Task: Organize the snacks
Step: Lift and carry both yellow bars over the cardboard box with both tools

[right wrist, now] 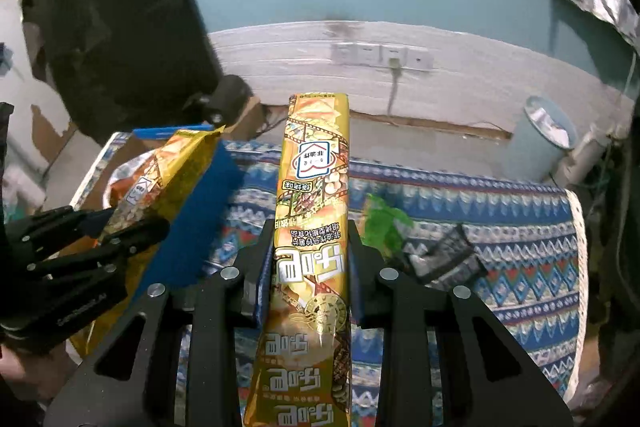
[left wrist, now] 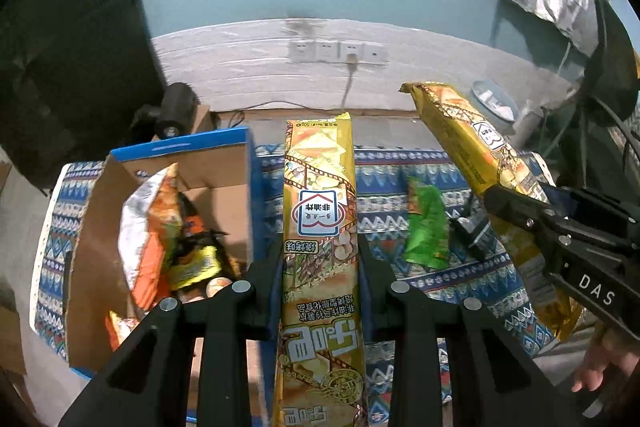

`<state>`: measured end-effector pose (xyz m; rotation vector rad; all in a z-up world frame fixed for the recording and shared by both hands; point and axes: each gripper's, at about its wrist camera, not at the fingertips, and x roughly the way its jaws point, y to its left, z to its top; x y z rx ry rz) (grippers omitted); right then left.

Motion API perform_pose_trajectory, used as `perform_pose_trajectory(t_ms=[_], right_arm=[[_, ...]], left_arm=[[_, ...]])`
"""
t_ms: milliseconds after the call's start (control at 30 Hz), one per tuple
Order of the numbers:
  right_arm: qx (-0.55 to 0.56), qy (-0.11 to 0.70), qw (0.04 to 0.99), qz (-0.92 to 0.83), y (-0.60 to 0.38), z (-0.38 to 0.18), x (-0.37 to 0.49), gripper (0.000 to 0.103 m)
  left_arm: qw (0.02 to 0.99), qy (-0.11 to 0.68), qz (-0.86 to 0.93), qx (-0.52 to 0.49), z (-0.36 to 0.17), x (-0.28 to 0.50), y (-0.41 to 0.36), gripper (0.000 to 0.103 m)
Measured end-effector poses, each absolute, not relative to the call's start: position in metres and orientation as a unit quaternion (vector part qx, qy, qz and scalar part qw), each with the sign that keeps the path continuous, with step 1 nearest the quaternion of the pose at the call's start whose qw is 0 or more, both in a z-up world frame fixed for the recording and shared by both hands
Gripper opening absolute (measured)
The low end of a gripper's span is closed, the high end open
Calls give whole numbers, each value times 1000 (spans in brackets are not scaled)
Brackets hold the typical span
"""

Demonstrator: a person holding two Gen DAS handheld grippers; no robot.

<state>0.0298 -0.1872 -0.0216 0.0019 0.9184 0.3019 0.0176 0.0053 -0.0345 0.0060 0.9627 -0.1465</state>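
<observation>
My left gripper (left wrist: 320,255) is shut on a long yellow snack pack (left wrist: 320,195) and holds it upright above the table, beside an open blue cardboard box (left wrist: 240,155) with several snack bags inside. My right gripper (right wrist: 312,247) is shut on a second long yellow snack pack (right wrist: 316,187). In the left wrist view that right gripper (left wrist: 516,211) and its pack (left wrist: 460,131) are at the right. In the right wrist view the left gripper (right wrist: 120,227) and its pack (right wrist: 176,167) are at the left, over the box (right wrist: 208,211). A green packet (left wrist: 426,227) lies on the patterned cloth.
A small dark packet (right wrist: 444,259) lies on the blue patterned cloth (right wrist: 500,227) right of the green packet (right wrist: 384,223). Behind the table are a wall with sockets (left wrist: 340,51), a dark cabinet (right wrist: 120,7), a pale bin (right wrist: 548,131) and a fan (left wrist: 608,67).
</observation>
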Motion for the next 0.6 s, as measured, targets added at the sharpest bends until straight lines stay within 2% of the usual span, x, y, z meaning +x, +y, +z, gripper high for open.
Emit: perform_pose_trajectory(t_ms=[600], right_arm=[[-26, 446, 867, 220, -81, -20, 54, 29]], left_arm=[[883, 465, -8, -55, -39, 24, 106, 31]])
